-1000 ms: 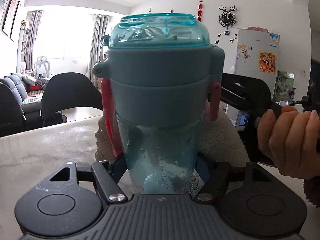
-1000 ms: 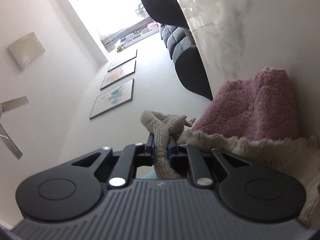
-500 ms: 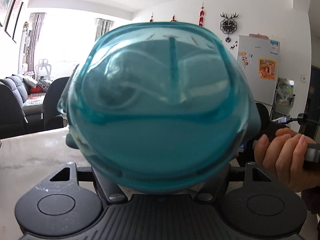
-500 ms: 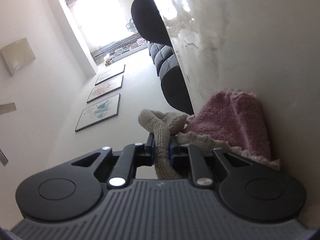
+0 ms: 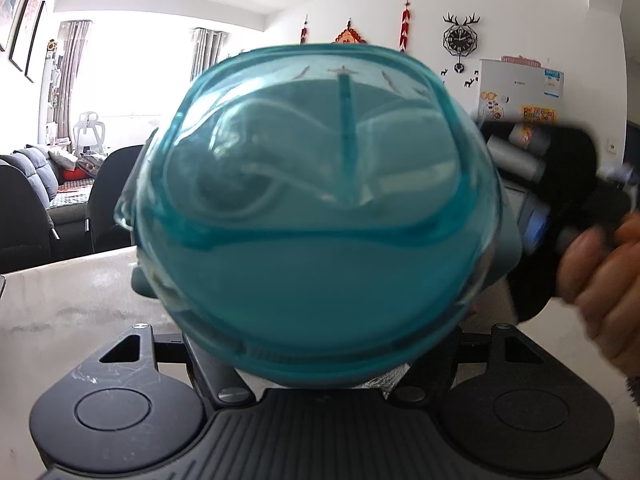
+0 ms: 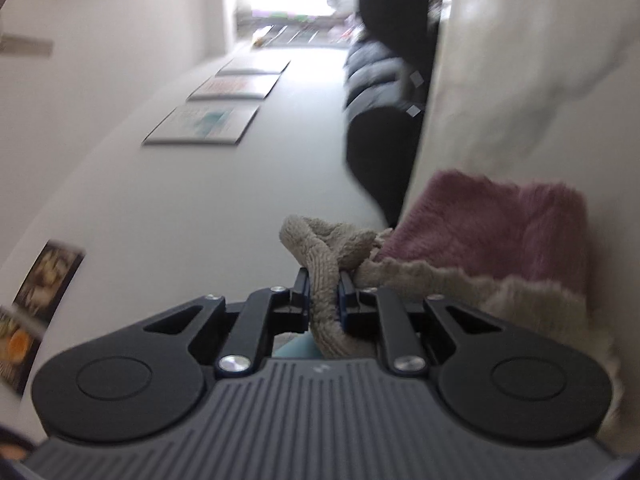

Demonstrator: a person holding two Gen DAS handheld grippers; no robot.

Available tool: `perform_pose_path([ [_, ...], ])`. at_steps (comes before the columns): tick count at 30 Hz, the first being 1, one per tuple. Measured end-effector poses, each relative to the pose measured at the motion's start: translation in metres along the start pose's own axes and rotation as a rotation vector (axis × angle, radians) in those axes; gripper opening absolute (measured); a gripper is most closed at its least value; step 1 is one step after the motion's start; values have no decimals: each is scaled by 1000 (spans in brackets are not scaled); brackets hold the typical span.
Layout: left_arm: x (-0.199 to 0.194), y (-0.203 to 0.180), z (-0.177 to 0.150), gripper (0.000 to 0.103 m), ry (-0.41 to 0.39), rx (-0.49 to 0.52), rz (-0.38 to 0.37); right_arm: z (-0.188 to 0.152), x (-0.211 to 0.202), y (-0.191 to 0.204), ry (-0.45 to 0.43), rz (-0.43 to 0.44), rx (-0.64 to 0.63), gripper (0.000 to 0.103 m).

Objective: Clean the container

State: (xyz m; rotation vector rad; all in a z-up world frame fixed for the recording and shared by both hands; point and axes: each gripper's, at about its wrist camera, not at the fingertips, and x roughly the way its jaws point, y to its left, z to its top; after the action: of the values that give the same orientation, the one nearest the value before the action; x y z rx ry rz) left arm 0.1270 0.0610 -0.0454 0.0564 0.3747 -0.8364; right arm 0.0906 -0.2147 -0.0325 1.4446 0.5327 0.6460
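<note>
- Translucent teal plastic container (image 5: 320, 216), upright a second ago, now tipped lid-first toward camera, clamped in left gripper (image 5: 320, 354) over pale marble table (image 5: 68, 292).
- Right gripper (image 6: 324, 296) pinching beige-and-pink terry cloth (image 6: 480, 240), now raised and rolled; wiping likely resumes on new face.

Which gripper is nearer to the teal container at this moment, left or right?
Left. The left gripper has the teal container between its jaws, tipped toward the camera. The right gripper, clamped on the cloth, is off to the container's right side.
</note>
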Motion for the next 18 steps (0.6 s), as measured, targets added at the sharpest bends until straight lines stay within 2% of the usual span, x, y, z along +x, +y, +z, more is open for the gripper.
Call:
perform_pose_path([
  [3,1,-1,1,73,0,4,-1,-4,8,8,57,67,13,13],
  [6,1,-1,3,73,0,1,-2,-1,8,4,56,74,20,13],
  [11,2,-2,5,73,-3,2,0,11,-7,-26,-7,50,109,11],
  [18,4,-2,6,73,-4,5,-1,26,-17,-44,-105,-44,102,10],
])
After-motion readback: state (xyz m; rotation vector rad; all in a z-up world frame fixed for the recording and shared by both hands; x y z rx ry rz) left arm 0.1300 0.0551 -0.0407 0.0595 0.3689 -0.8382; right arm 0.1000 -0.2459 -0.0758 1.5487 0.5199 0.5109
